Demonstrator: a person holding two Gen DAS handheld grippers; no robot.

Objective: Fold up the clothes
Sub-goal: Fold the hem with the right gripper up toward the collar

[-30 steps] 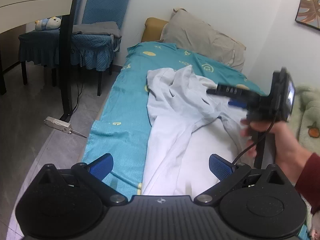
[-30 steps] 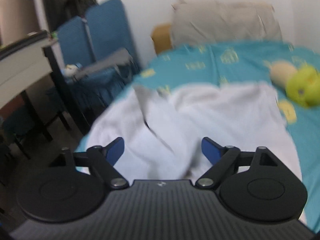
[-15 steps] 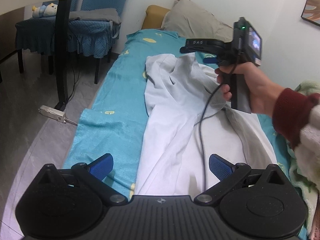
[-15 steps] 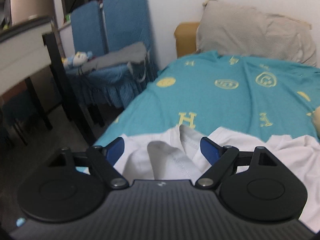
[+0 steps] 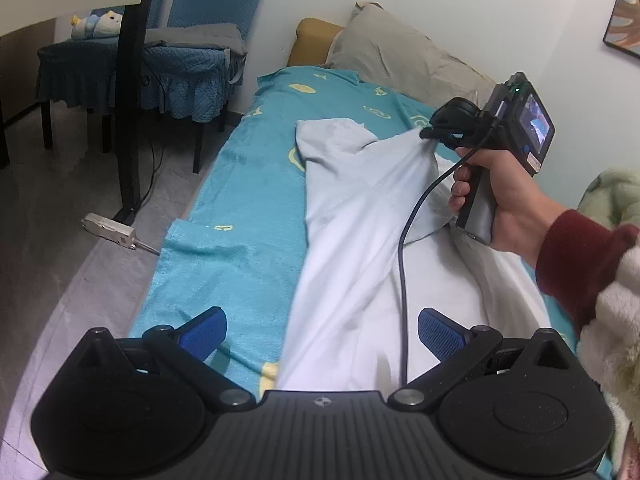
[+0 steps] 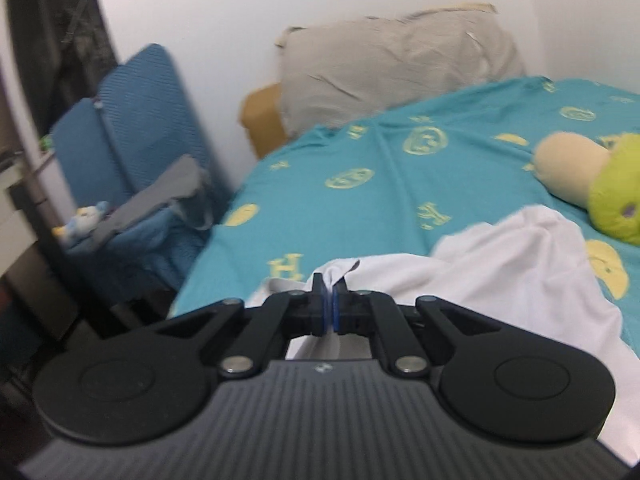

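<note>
My right gripper (image 6: 330, 309) is clamped on a pinch of the white shirt (image 5: 360, 240), pads pressed together with cloth between them. In my left view it holds that fold up off the bed (image 5: 240, 208) at about 2 o'clock, the fabric pulled taut toward it. The rest of the shirt lies along the teal cover, running from 12 o'clock down between my left gripper's (image 5: 322, 330) fingers, which stand wide apart, holding nothing.
</note>
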